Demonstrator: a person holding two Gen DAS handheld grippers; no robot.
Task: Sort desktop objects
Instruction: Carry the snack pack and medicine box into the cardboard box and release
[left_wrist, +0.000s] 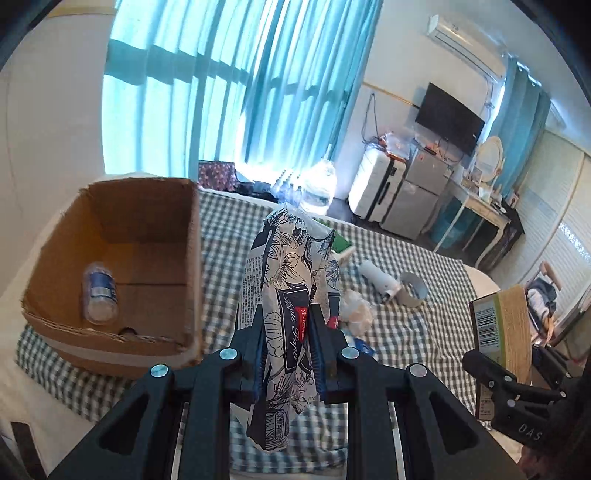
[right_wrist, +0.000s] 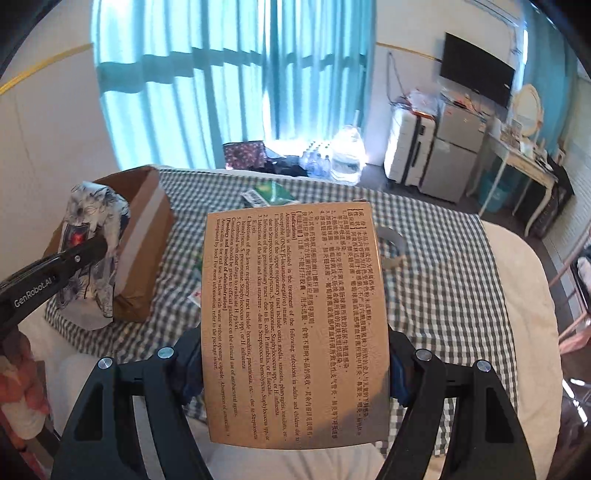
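Tissue pack (left_wrist: 286, 325) floral, crumpled (left gripper (left_wrist: 286, 354) clamped).

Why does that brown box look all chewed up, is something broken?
Yes, a little. The cardboard box has torn, ragged top edges, most on its near wall, and a small bottle lies on its side inside. Also, the tissue pack pinched in the left gripper looks crumpled and squashed. I see nothing spilled.
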